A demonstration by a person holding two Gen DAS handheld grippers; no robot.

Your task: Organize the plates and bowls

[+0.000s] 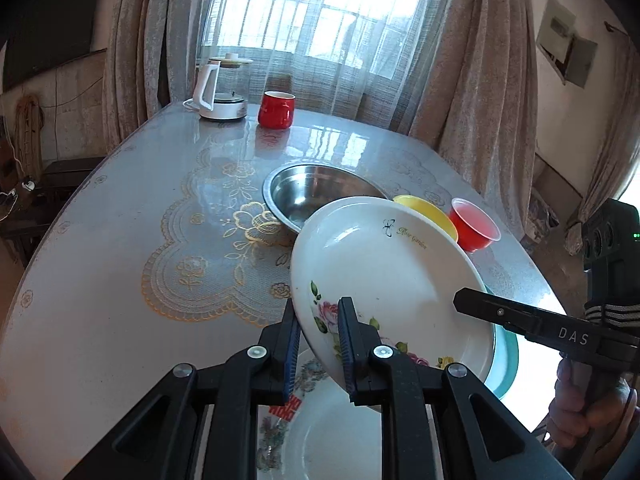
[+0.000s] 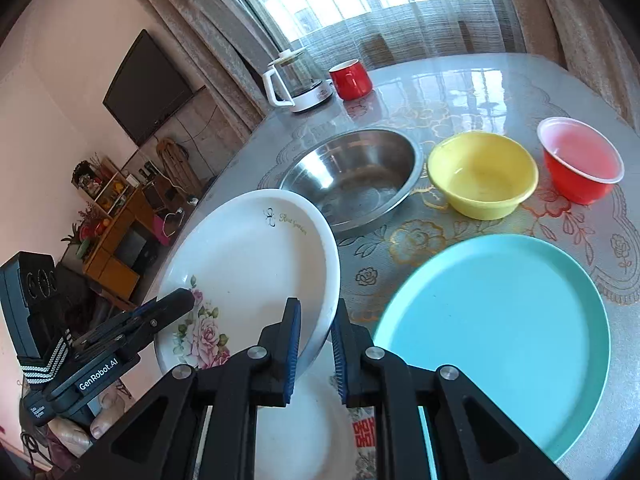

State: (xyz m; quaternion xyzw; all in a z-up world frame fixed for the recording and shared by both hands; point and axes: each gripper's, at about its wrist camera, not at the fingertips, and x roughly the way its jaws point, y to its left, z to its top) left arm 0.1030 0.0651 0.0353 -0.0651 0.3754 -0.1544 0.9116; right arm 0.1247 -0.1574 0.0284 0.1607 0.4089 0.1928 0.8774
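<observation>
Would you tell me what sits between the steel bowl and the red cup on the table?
The yellow bowl sits between the steel bowl and the red cup, touching neither; the right wrist view shows it plainly.

Glossy glazed white plate (image 2: 256, 256), shiny steel bowl (image 2: 352, 176), matt teal plate (image 2: 500, 320), glossy plastic-covered table (image 1: 120, 220).

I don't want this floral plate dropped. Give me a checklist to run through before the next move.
1. Left hand-held gripper clamped on the floral plate rim: ok.
2. Right hand-held gripper clamped on the opposite rim: ok.
3. Plate lifted off the table: ok; it is tilted.
4. Teal plate bare, free to stack on: ok.
5. Steel bowl, yellow bowl apart from the teal plate: ok.
6. Clearance over the patterned plate below: cannot tell.
</observation>
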